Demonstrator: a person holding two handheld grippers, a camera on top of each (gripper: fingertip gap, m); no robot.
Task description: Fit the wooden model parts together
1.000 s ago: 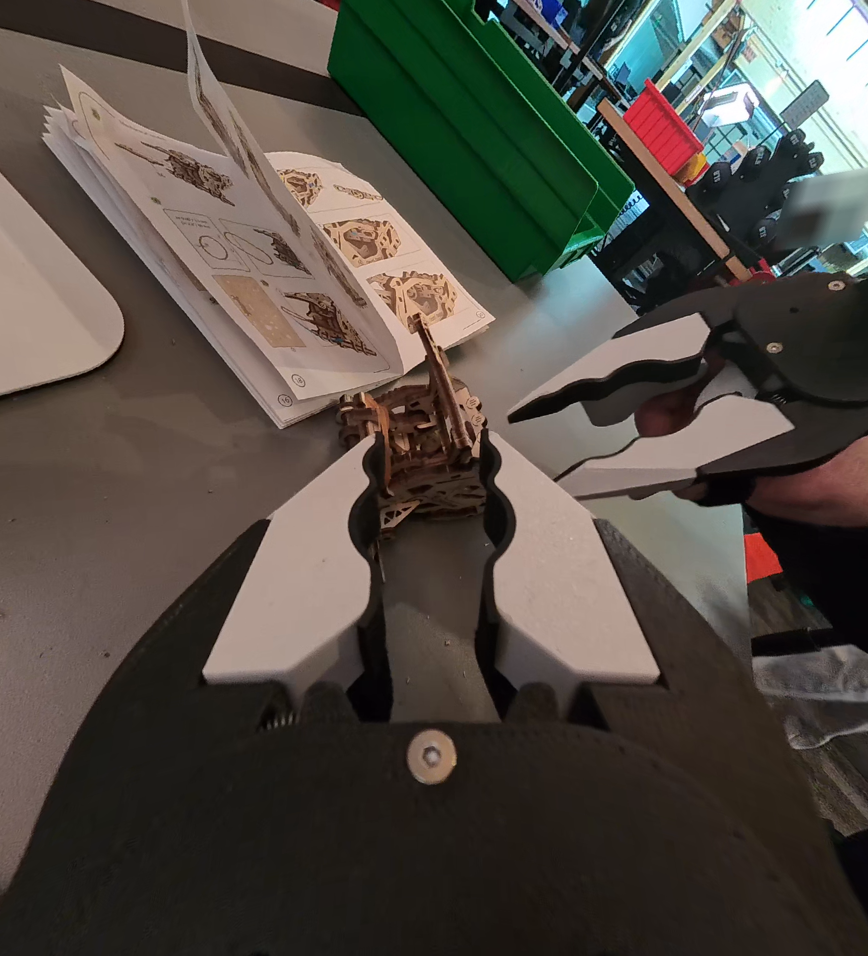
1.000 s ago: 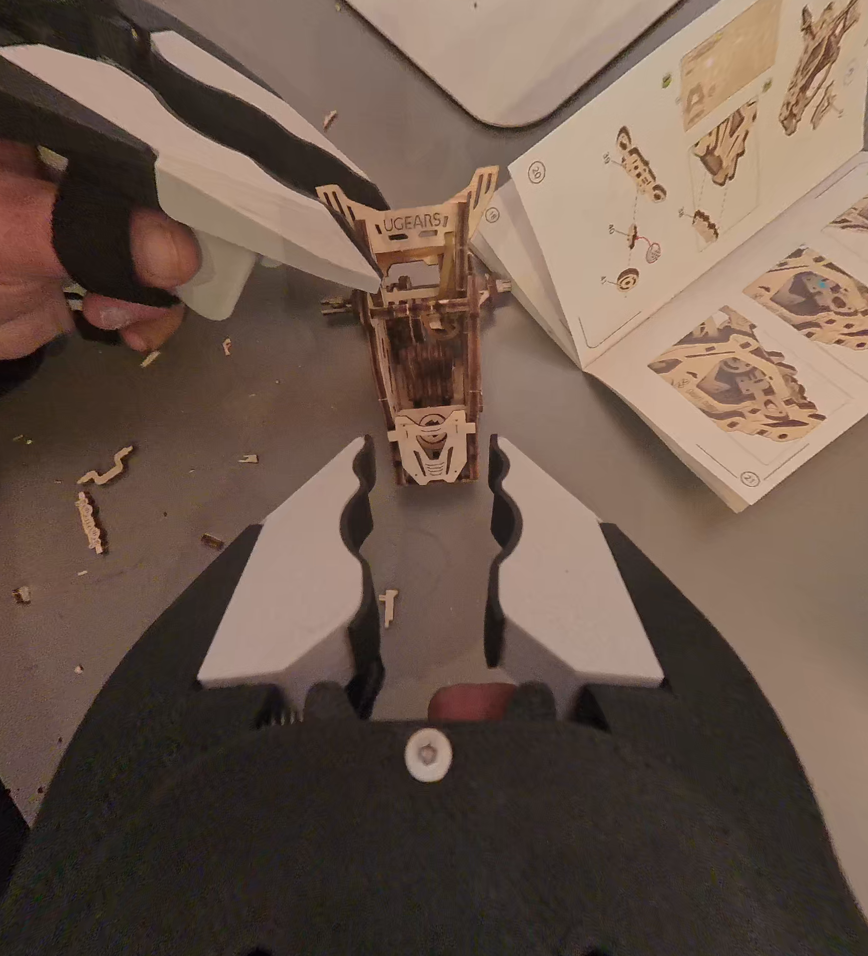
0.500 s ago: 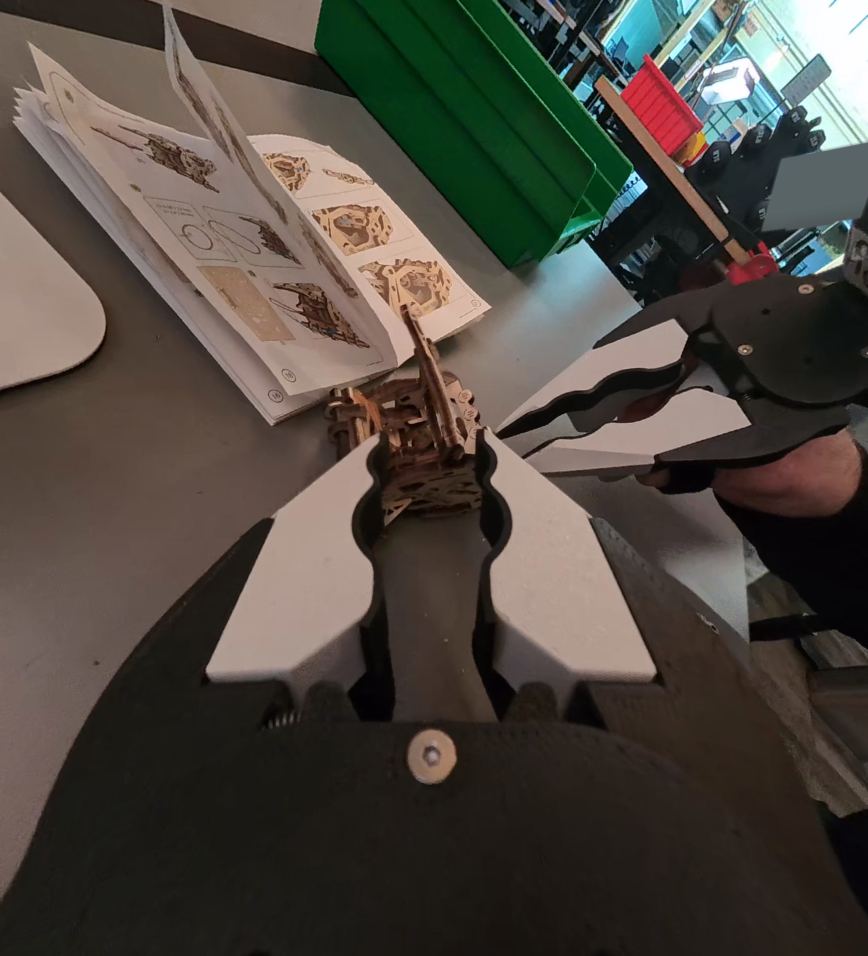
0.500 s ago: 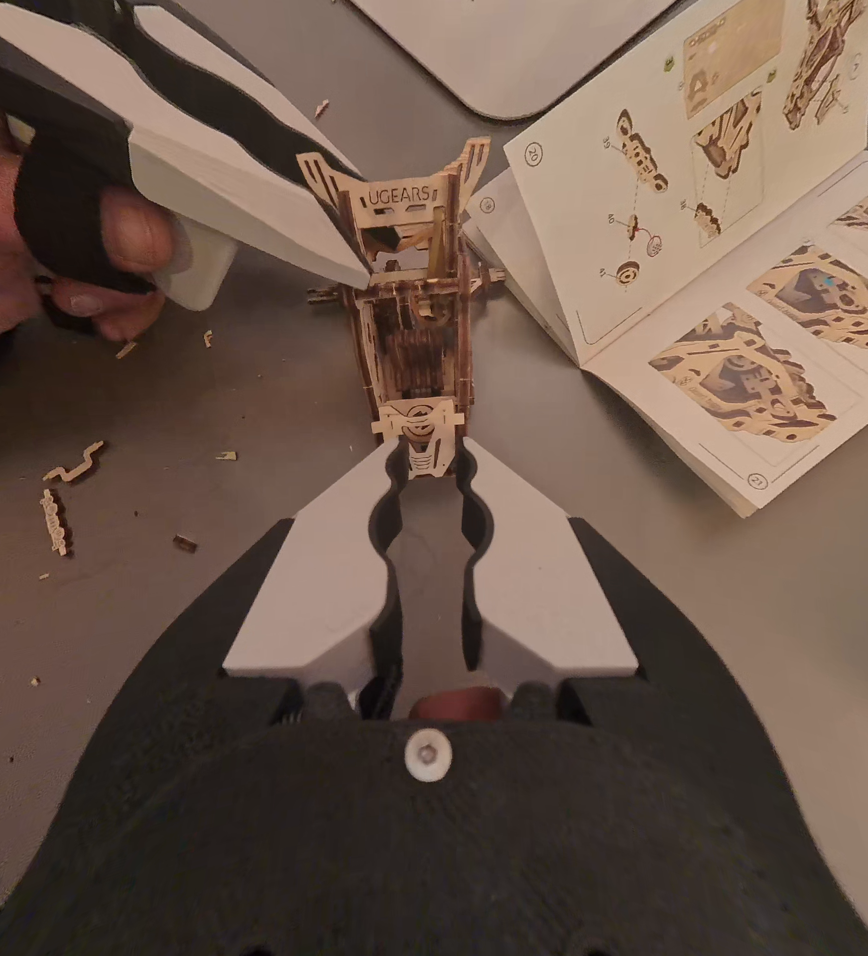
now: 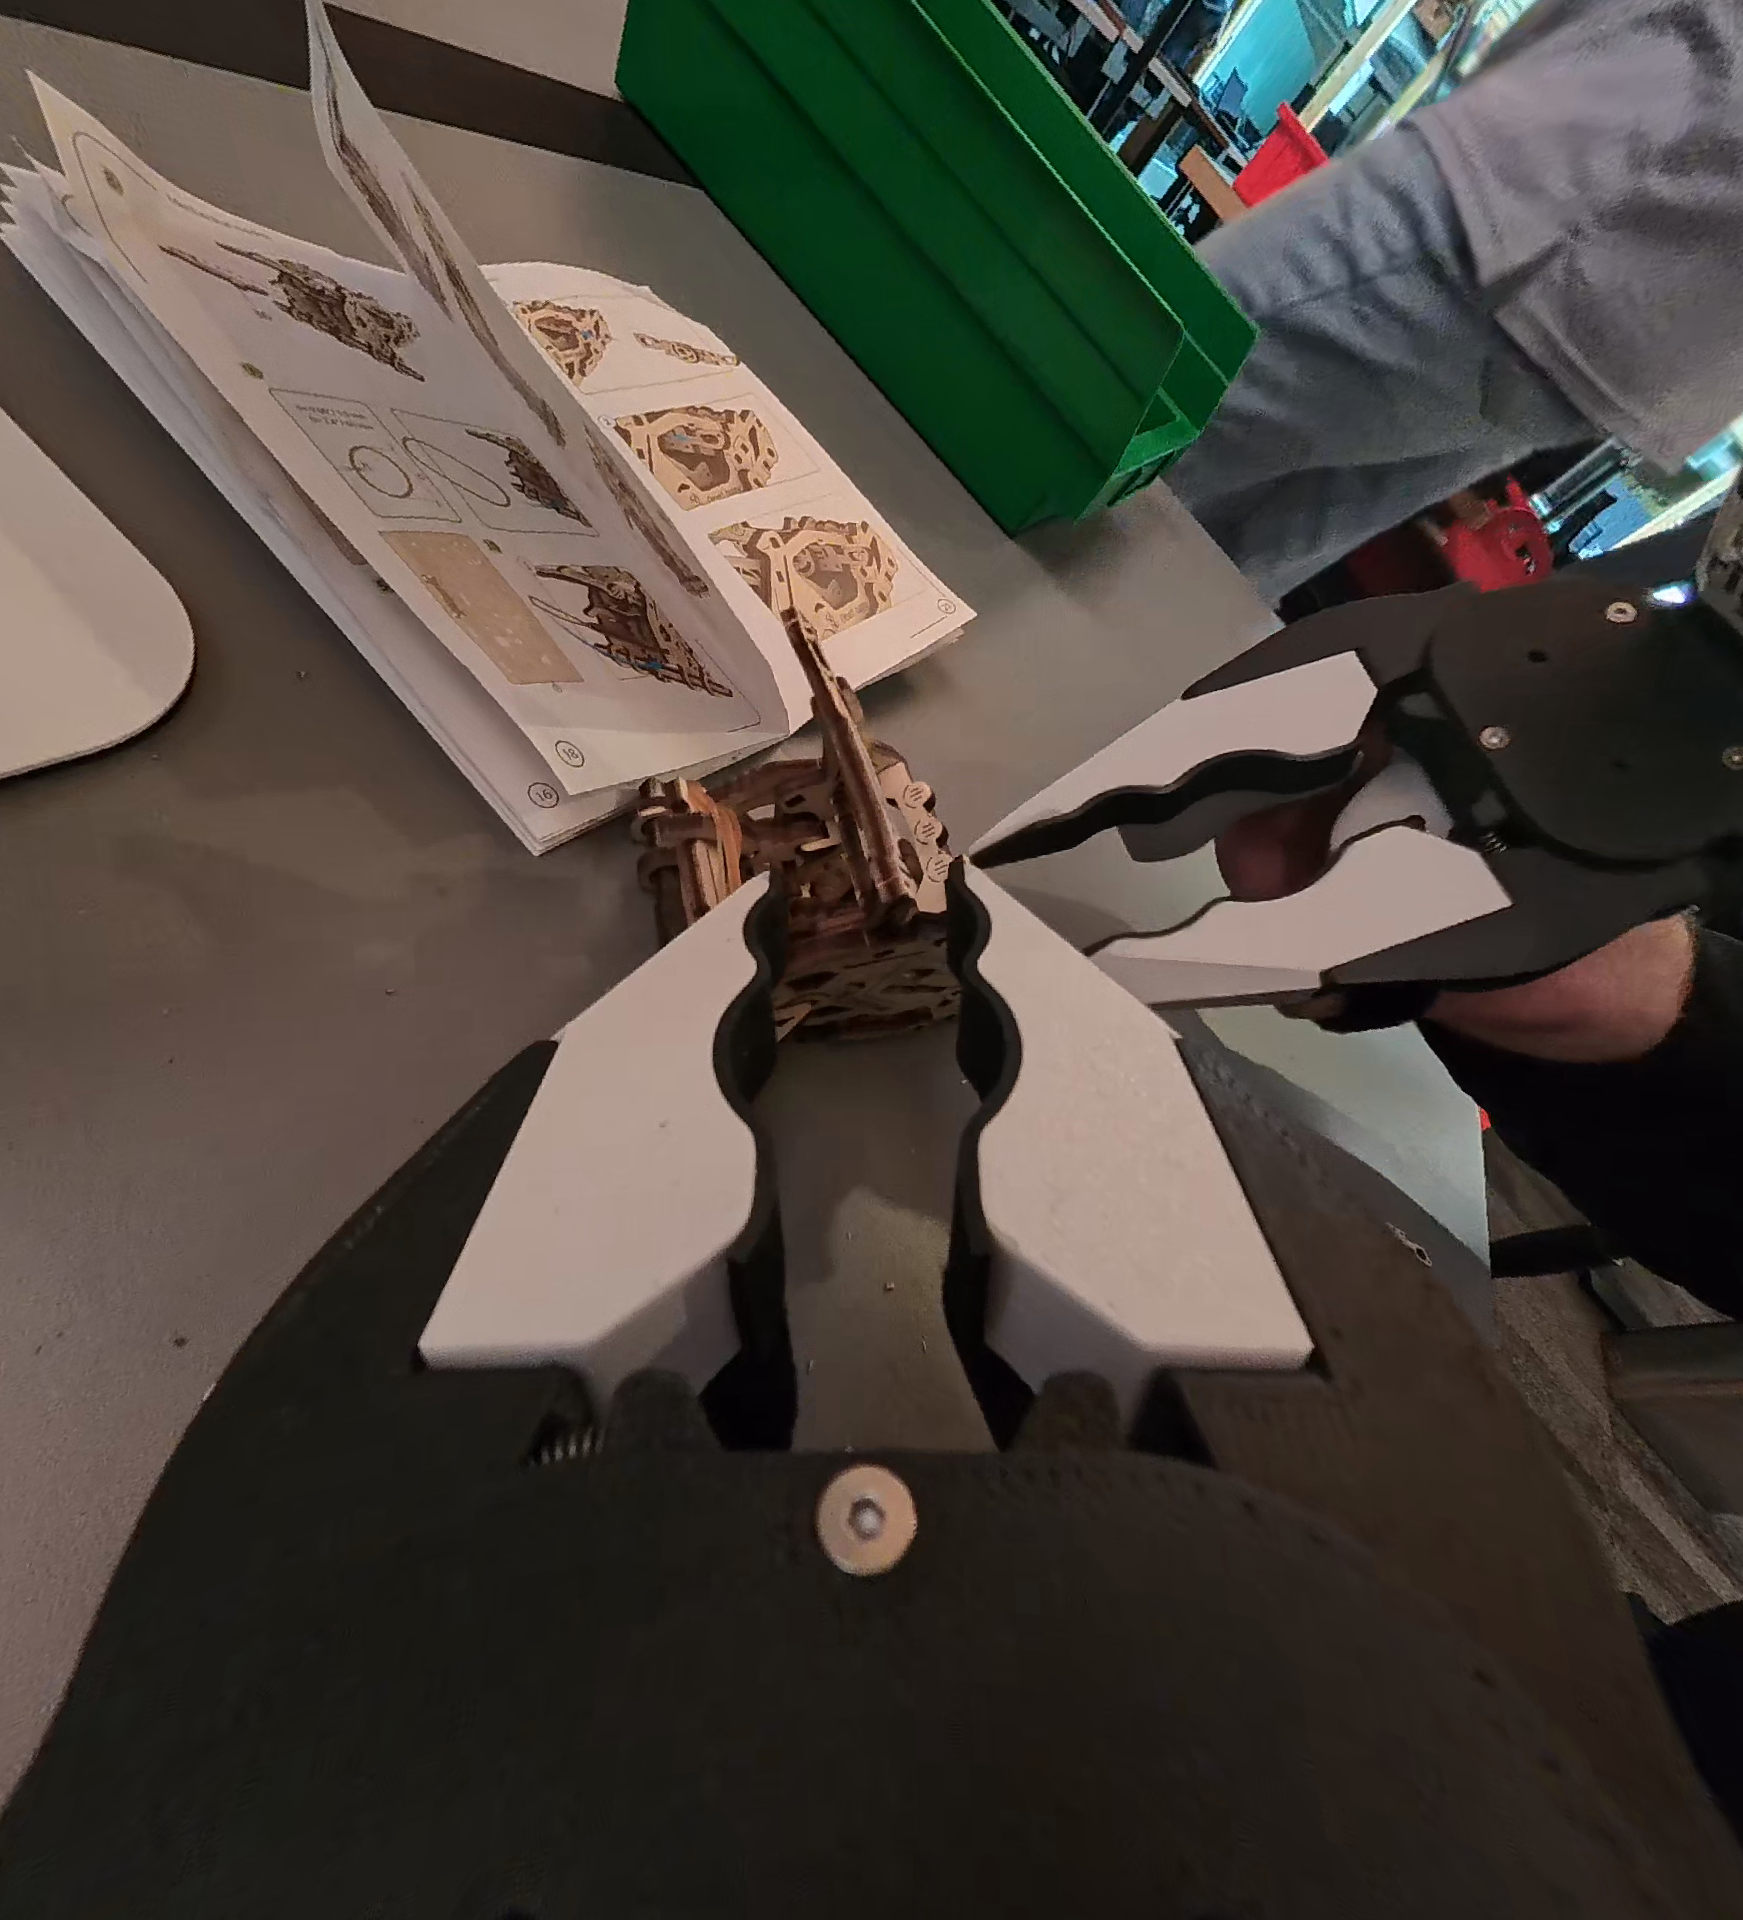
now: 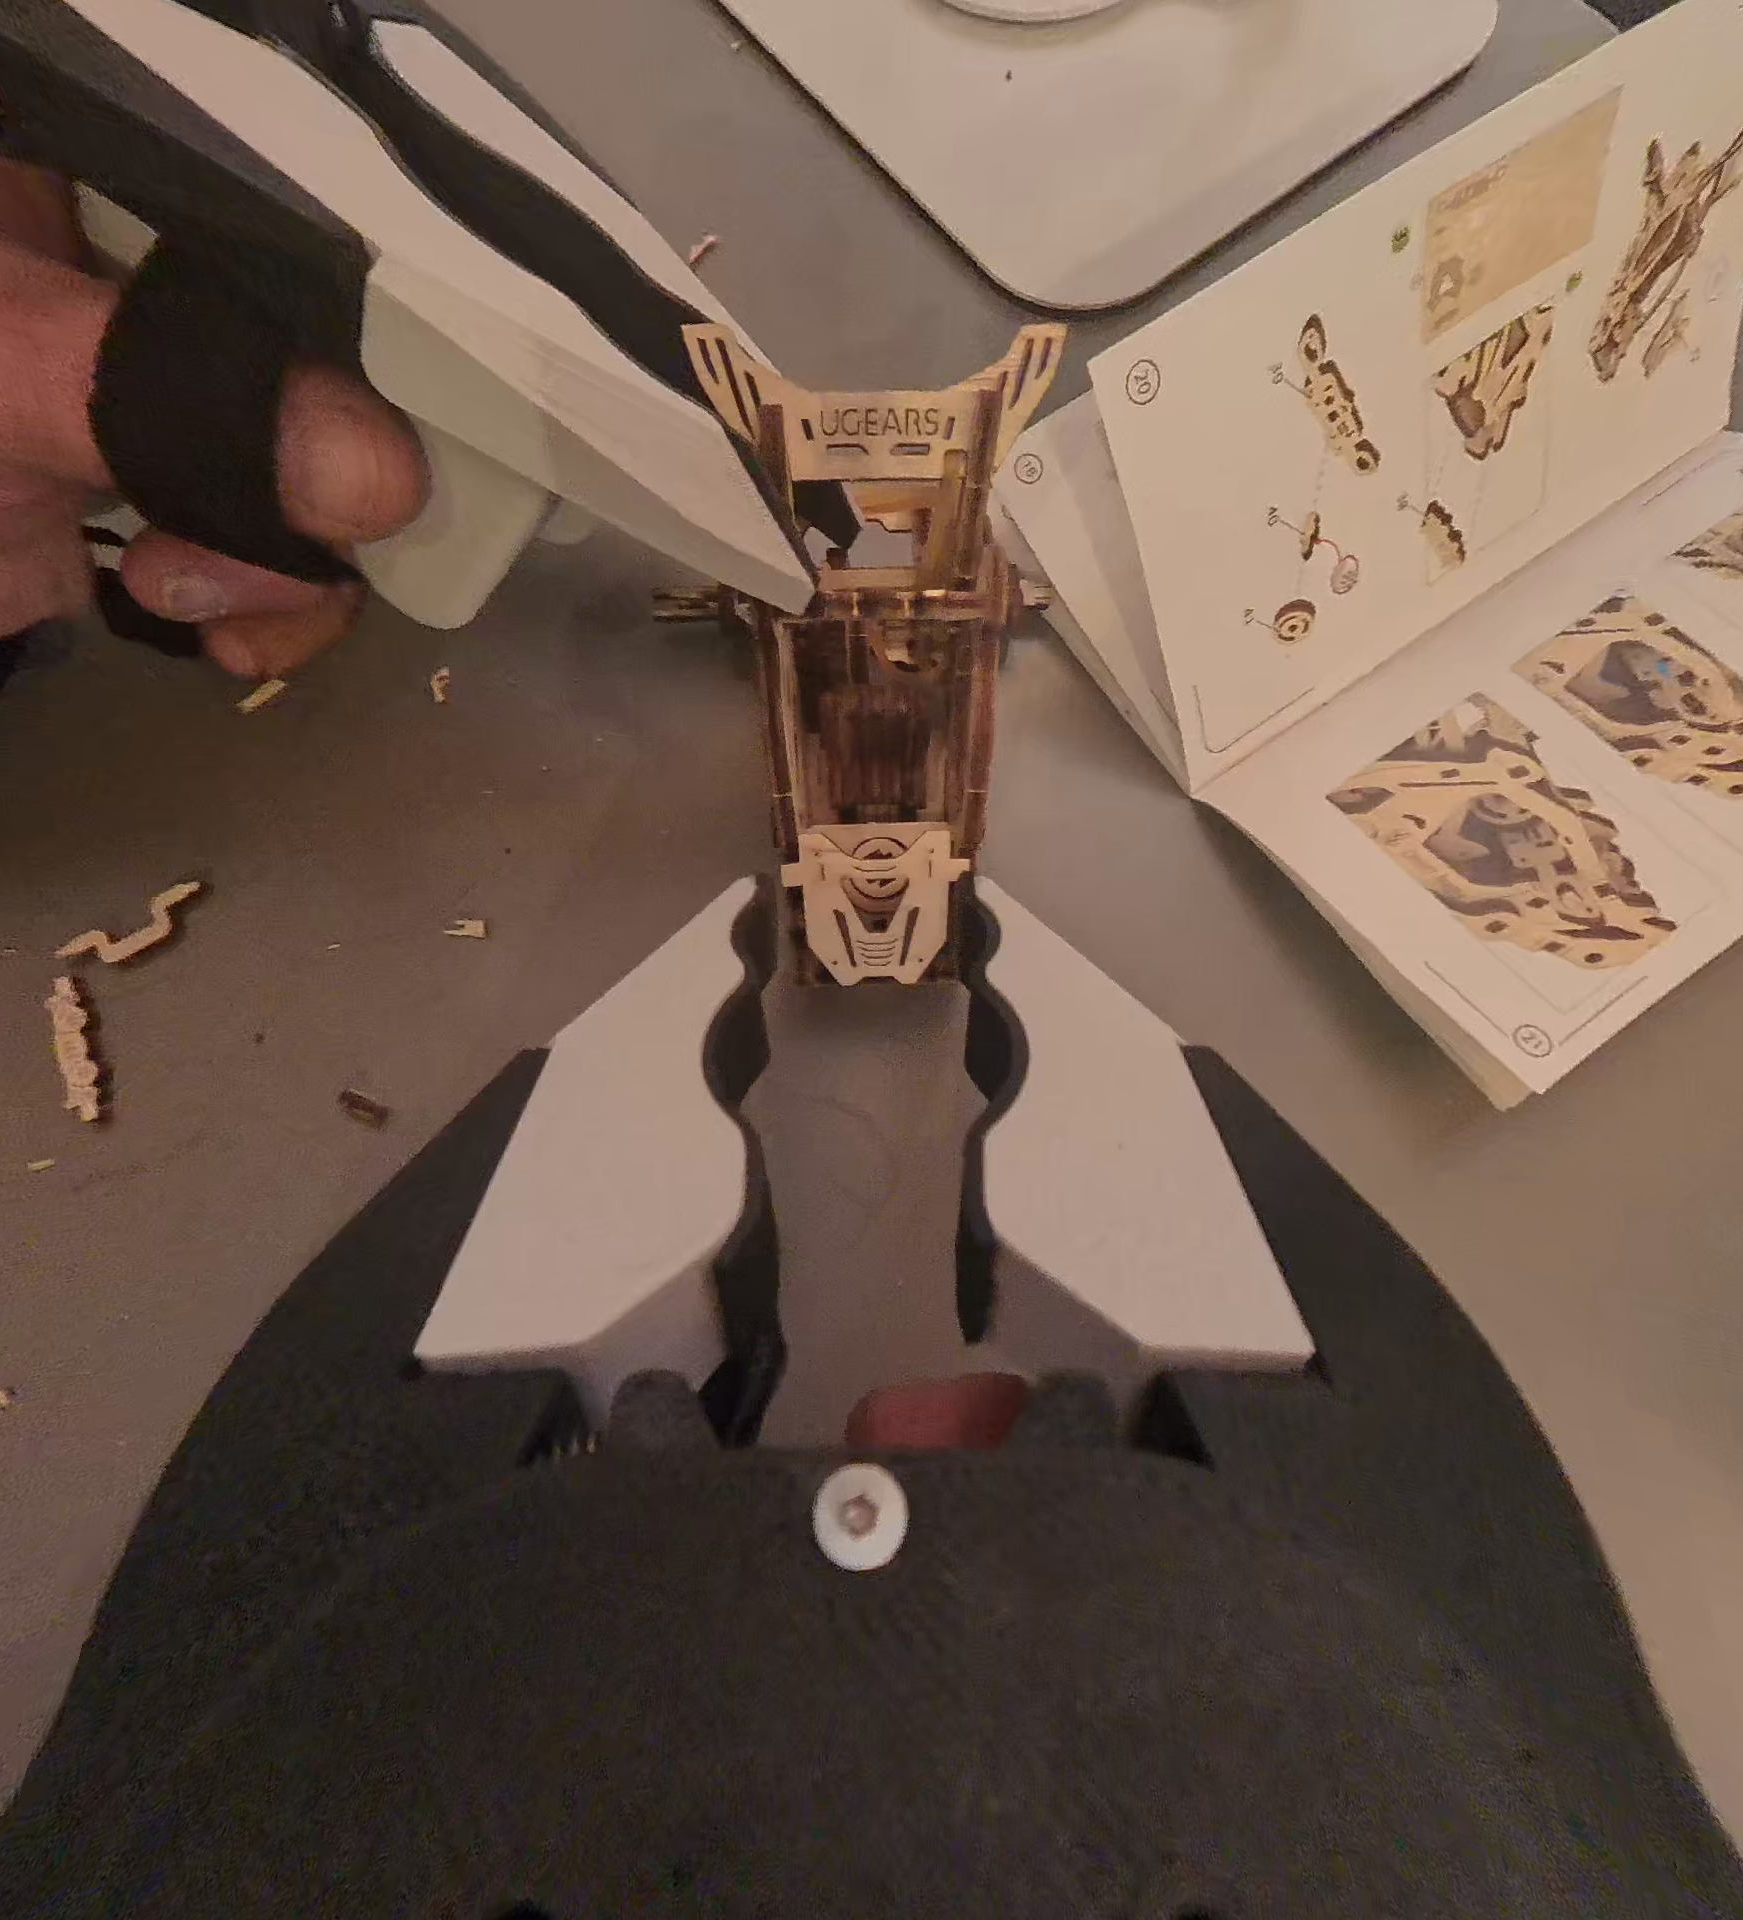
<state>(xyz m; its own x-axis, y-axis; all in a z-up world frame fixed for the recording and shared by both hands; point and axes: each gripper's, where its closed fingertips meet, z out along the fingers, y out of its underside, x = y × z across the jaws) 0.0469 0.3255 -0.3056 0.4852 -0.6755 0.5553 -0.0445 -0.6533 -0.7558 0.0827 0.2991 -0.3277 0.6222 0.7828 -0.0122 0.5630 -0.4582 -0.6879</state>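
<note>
A small wooden model [image 5: 856,966] stands on the grey table. My left gripper [image 5: 862,894] is shut on its rear block, fingertips on both sides. In the right wrist view the model [image 6: 877,727] points at the camera, and a left gripper finger [image 6: 586,416] reaches in from the upper left onto the model's back. My right gripper [image 6: 865,904] is open. Its tips flank the model's near end with the pale front plate between them. The right gripper's fingers [image 5: 1210,748] also show in the left wrist view, coming in from the right.
An open instruction booklet [image 5: 493,499] lies just behind the model; it also shows in the right wrist view [image 6: 1469,623]. Green bins [image 5: 950,260] stand at the back. A white board [image 6: 1106,156] lies beyond. Wood scraps [image 6: 77,1039] litter the table. A person in grey [image 5: 1469,260] stands past the table edge. Tip to tip, the grippers are about 6 cm apart.
My right gripper moved up to the model, narrowed on its front plate half a second ago, and has since widened again. The left gripper kept its hold on the model.
</note>
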